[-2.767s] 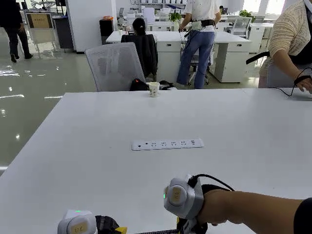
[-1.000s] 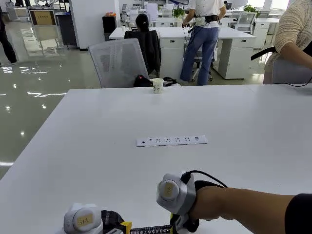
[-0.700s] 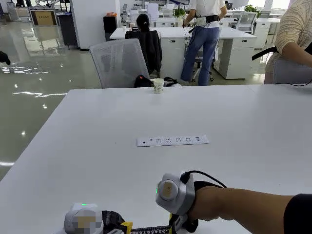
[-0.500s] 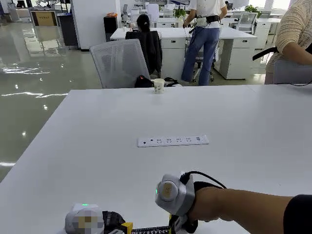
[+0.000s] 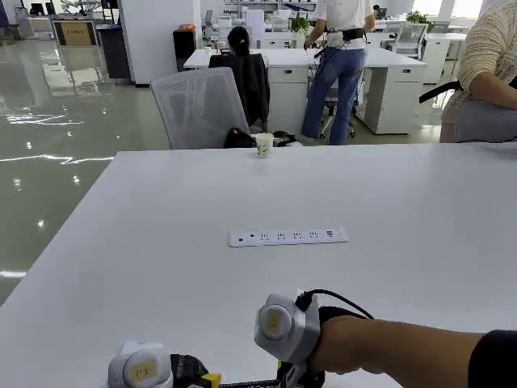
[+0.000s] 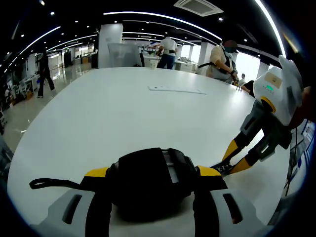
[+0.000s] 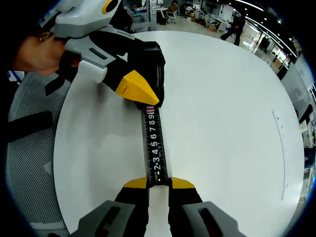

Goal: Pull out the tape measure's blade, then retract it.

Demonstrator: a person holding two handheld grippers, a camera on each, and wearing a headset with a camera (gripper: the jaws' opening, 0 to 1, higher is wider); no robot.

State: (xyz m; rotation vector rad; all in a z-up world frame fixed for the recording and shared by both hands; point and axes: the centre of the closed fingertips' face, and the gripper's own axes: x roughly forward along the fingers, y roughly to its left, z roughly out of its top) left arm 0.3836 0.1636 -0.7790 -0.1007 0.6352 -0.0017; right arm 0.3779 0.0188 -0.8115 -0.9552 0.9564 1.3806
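A black tape measure (image 6: 150, 180) lies near the table's front edge, with my left gripper (image 6: 153, 173) shut around its body, yellow tips on either side. Its blade (image 7: 154, 143) is drawn out a short way, with numbers up to about 9 showing. My right gripper (image 7: 158, 183) is shut on the blade's free end. In the left gripper view the right gripper (image 6: 232, 165) pinches the blade tip low over the table. In the head view the left gripper (image 5: 202, 378) and right gripper (image 5: 283, 378) sit close together at the bottom edge.
A white power strip (image 5: 287, 237) lies mid-table on the white table (image 5: 121, 242). A paper cup (image 5: 263, 145) stands at the far edge, with a grey mesh chair (image 5: 202, 105) behind it. People stand and sit at desks beyond; a person's arm is at the far right.
The right gripper has come closer to the left gripper and the stretch of blade between them is shorter. The left gripper still holds the body in place.
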